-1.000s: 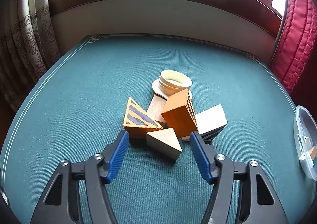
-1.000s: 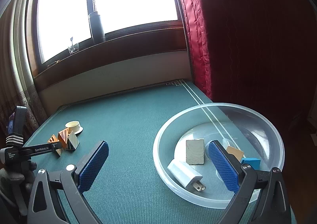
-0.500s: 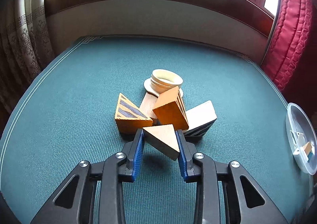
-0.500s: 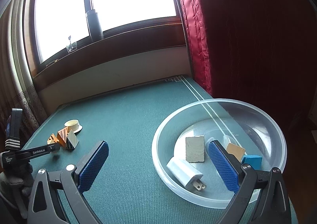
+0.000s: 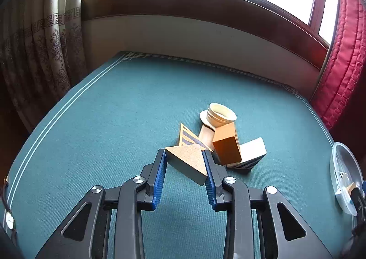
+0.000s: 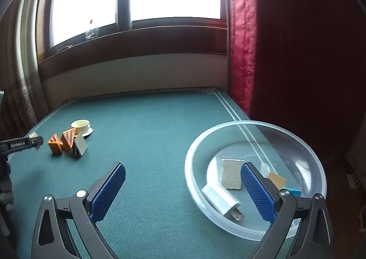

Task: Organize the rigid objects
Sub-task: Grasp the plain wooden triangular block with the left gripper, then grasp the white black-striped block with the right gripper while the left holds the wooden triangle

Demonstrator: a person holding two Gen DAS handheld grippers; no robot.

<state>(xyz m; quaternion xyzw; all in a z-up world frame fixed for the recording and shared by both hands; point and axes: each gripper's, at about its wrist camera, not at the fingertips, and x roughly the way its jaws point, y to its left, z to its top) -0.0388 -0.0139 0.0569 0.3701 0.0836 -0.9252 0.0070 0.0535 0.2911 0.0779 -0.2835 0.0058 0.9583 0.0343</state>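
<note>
Heads up, your left tool point(image 5: 184, 170) is pinching that pale triangular wooden block point(image 5: 187, 162) by its slanted sides above the green table point(image 5: 114, 121), so it's risking squirting out before the clear plastic bowl point(image 6: 258, 231), where your right tool point(image 6: 183, 188) is sitting spread empty.

You can read just one marking, white letters that look like "GenRobot.AI", on the side of your black left gripper point(image 6: 34, 142).
</note>
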